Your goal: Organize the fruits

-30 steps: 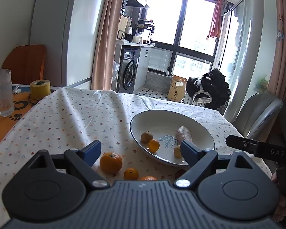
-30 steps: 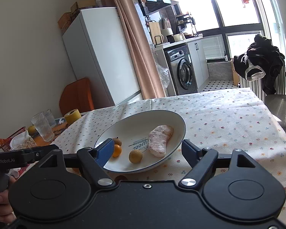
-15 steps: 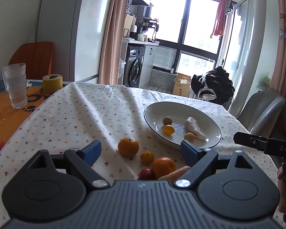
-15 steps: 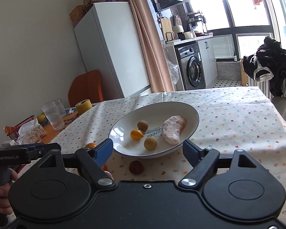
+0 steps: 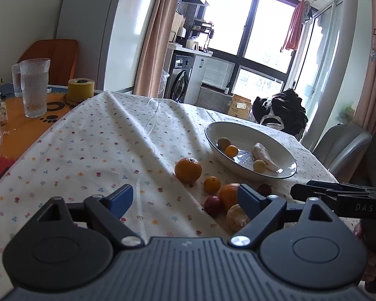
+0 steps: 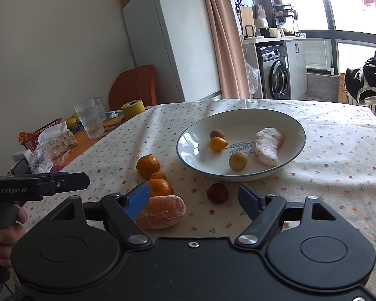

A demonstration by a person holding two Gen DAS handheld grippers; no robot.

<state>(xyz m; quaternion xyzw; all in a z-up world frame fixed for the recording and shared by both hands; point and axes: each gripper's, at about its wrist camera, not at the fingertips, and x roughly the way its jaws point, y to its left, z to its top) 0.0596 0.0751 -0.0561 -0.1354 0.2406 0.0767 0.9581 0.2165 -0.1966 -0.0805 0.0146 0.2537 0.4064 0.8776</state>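
Both wrist views low over table, facing windows; share plate [image 5: 285, 161] [image 6: 298, 128].

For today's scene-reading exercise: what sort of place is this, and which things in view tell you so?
Most likely a home dining area opening onto a kitchen: a table with a floral tablecloth, a white fridge, and a front-loading washing machine under a counter.

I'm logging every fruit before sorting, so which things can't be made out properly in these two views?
- Peeled orange: left wrist view, partly behind the left tongs' blue finger.
- Second dark red fruit: left view, only its top shows above that finger.
- Print inside the bowl: right wrist view, partly covered by fruit, too small to read.
- Yellow fruit past the glasses: right view, too small to identify.
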